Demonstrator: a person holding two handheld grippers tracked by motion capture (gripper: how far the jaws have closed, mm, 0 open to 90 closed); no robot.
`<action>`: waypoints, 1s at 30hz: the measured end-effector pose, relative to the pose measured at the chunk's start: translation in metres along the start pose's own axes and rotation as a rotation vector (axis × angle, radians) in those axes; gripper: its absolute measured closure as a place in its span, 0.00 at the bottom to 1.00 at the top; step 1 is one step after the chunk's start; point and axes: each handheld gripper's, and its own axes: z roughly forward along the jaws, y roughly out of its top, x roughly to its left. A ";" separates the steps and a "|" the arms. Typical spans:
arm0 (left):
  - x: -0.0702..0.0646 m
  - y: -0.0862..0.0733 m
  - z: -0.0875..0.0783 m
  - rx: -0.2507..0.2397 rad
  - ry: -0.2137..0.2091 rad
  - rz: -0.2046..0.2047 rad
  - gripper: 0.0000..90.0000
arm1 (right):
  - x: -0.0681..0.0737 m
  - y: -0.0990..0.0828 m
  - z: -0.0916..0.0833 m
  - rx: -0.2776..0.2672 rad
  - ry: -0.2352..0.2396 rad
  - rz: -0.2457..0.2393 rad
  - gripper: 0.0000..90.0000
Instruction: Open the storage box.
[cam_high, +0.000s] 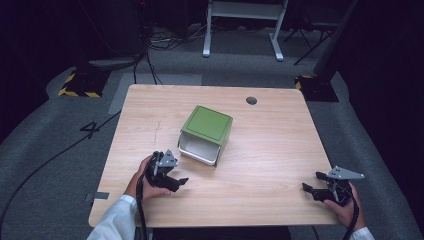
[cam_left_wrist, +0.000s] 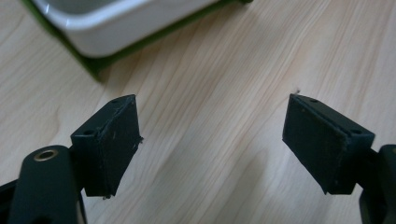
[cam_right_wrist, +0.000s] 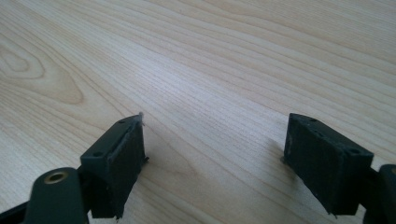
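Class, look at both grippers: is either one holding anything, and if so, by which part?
Nothing is held. The left gripper and right gripper both stand open over the bare table, apart from the green box.

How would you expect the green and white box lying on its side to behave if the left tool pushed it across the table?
The green and white box looks rigid, so it should probably slide rather than flex. It rests on a broad flat side, so tipping seems unlikely, and its square corners rule out rolling. It appears hollow, open towards the left tool, so likely light; on the smooth wooden table it may skid or turn.

Left tool (cam_high: 176, 176), right tool (cam_high: 311, 183): agape, empty.
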 end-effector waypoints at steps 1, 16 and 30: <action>-0.001 0.003 0.000 -0.007 -0.006 0.007 0.23 | 0.000 0.000 0.000 0.000 0.000 0.000 0.23; -0.019 0.049 -0.003 -0.077 -0.037 0.097 0.28 | 0.000 0.000 0.000 0.000 0.000 0.000 0.23; -0.020 0.074 0.027 -0.075 -0.103 0.119 0.31 | 0.000 0.000 0.000 0.000 0.000 0.000 0.23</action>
